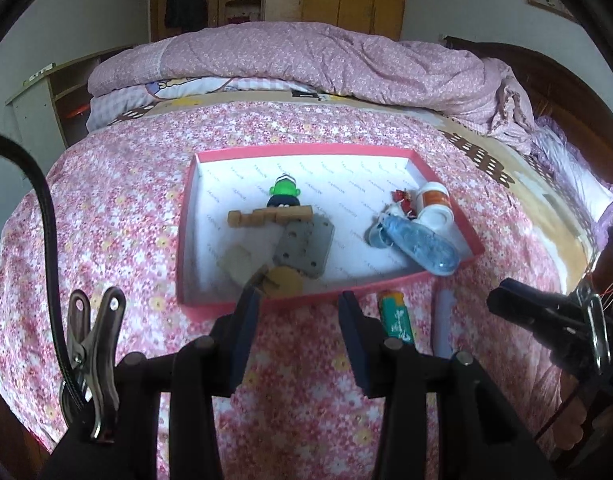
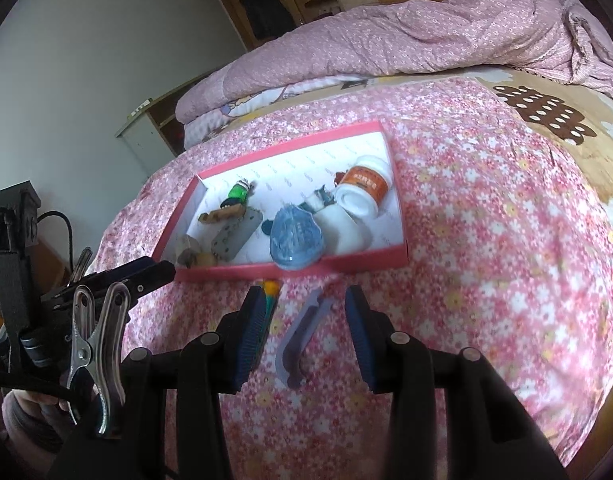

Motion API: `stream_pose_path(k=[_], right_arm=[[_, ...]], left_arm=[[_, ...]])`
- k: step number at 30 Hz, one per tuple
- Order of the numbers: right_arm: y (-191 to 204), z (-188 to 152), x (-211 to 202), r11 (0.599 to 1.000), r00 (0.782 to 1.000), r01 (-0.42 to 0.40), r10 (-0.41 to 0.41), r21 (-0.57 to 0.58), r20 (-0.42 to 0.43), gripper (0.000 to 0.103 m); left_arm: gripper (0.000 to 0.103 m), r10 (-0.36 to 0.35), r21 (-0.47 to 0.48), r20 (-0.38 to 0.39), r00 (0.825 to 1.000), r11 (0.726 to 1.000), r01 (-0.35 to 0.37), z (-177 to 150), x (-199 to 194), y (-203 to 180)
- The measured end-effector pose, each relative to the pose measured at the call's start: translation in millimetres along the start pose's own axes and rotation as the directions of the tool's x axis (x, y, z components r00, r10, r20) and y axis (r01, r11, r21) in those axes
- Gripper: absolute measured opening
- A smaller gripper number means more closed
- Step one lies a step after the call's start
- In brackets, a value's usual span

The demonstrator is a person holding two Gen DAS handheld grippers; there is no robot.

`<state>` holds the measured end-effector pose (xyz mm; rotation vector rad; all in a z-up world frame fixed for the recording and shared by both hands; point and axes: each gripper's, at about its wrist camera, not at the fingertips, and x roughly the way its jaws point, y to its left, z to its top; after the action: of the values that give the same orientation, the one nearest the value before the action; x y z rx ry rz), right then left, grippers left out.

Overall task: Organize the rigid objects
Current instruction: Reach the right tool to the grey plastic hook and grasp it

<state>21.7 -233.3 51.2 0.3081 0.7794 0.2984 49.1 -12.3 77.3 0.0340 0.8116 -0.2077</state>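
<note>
Right wrist view: a lilac plastic comb (image 2: 302, 344) is seen lying flat on the flowered bedspread (image 2: 486, 240), just in front of the pink cardboard box (image 2: 290, 271), between the parted jaws of the right hand-held gripper (image 2: 302, 320), which is released and empty. The comb is judged light, stiff and thin, slightly slippery; it is best pinched across its thicker curved spine, since the soft bedding gives under pressure. A green-and-orange cylinder (image 1: 394, 316), possibly a lighter, lies beside the comb, in front of the box. The left hand-held gripper (image 1: 298, 316) is likewise released, holding nothing.
</note>
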Motion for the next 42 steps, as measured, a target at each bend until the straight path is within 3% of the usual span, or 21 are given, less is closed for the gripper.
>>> stream_pose_path(k=[13, 32, 34, 36, 42], right_arm=[[14.4, -26.4, 14.9, 0.999, 0.997, 0.01, -0.013, -0.041, -0.074, 0.042], [24.2, -28.6, 46.8, 0.994, 0.99, 0.084, -0.091, -0.069, -0.107, 0.042], [25.4, -29.9, 47.3, 0.993, 0.991, 0.089, -0.097, -0.08, -0.093, 0.038], [25.8, -31.7, 48.3, 0.99, 0.99, 0.097, -0.106, -0.098, -0.096, 0.018], [15.9, -34.6, 37.3, 0.989, 0.99, 0.114, -0.121, -0.091, -0.077, 0.018]], left_arm=[[0.043, 0.044, -0.051, -0.038, 0.998, 0.998, -0.046, -32.6, -5.8, 29.9], [0.043, -0.024, -0.091, -0.063, 0.998, 0.996, 0.018, -49.8, 7.2, 34.3], [0.043, -0.028, -0.091, -0.063, 0.998, 0.996, 0.022, -50.0, 7.3, 33.9], [0.043, -0.028, -0.091, -0.064, 0.998, 0.996, 0.022, -50.0, 7.9, 33.3], [0.043, -0.043, -0.077, -0.077, 0.996, 0.996, 0.037, -48.7, 11.1, 24.3]])
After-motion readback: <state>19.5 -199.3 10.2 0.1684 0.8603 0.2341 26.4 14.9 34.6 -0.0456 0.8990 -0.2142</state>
